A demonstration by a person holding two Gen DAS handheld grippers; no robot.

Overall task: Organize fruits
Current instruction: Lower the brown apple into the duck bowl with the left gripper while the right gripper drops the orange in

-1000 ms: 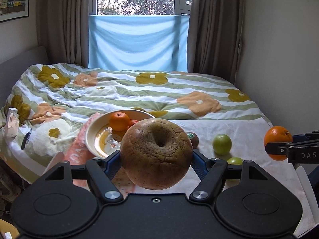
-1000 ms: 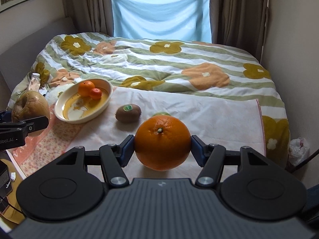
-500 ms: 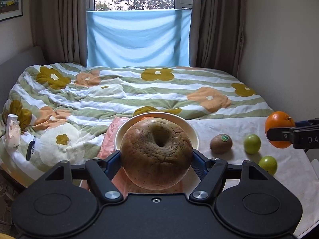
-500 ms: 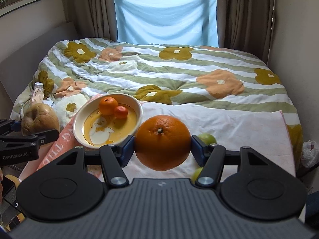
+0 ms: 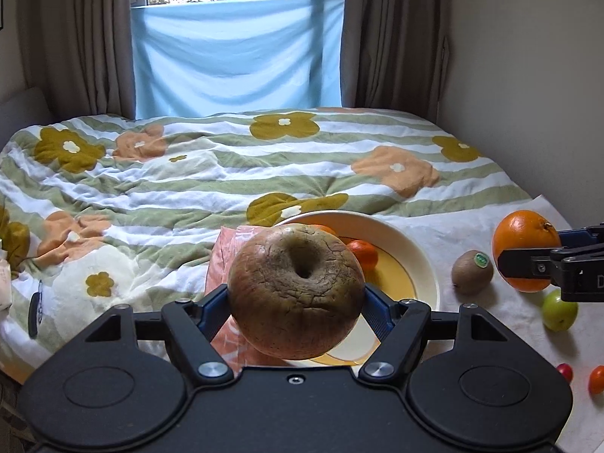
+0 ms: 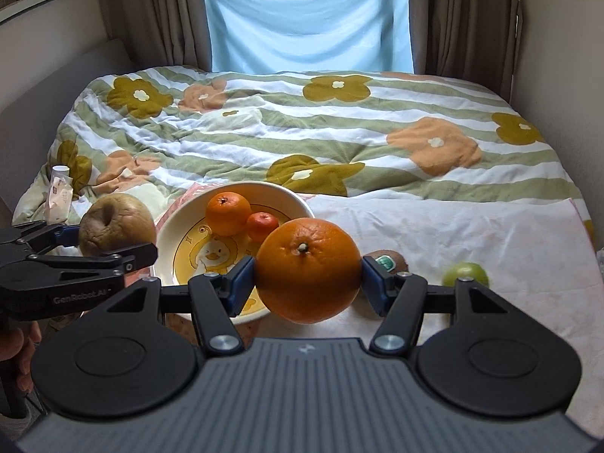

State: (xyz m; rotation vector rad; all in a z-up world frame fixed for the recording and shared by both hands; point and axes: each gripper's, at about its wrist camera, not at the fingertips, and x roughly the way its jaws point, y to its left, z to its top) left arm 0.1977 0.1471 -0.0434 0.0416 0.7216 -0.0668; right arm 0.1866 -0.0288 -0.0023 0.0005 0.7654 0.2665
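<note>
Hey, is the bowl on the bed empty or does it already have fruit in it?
Not empty. The bowl holds a small orange and a smaller tangerine, on its duck-print bottom.

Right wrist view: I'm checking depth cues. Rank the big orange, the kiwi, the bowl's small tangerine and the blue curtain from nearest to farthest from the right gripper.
1. Big orange: clamped in the right gripper.
2. Kiwi: on the white cloth, just behind the right finger.
3. Small tangerine: in the bowl, ahead and left.
4. Blue curtain: at the window beyond the bed.
</note>
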